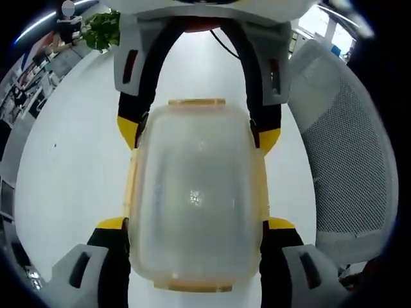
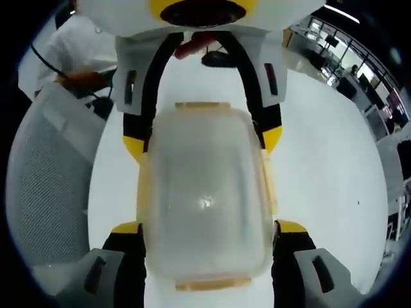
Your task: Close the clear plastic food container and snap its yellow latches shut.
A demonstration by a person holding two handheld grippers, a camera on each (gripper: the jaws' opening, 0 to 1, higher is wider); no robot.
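Note:
The clear plastic food container lies on the white table with its lid on. Yellow latches run along its long sides and short ends. My left gripper rises from the bottom of the left gripper view, its yellow-tipped jaws pressed against the container's two sides. My right gripper comes in from the top and clamps the far part the same way. In the right gripper view the container sits between my right gripper below and my left gripper above.
A grey mesh chair stands close beside the table, and it is on the left in the right gripper view. A green plant is at the far edge. A person in white is behind the chair.

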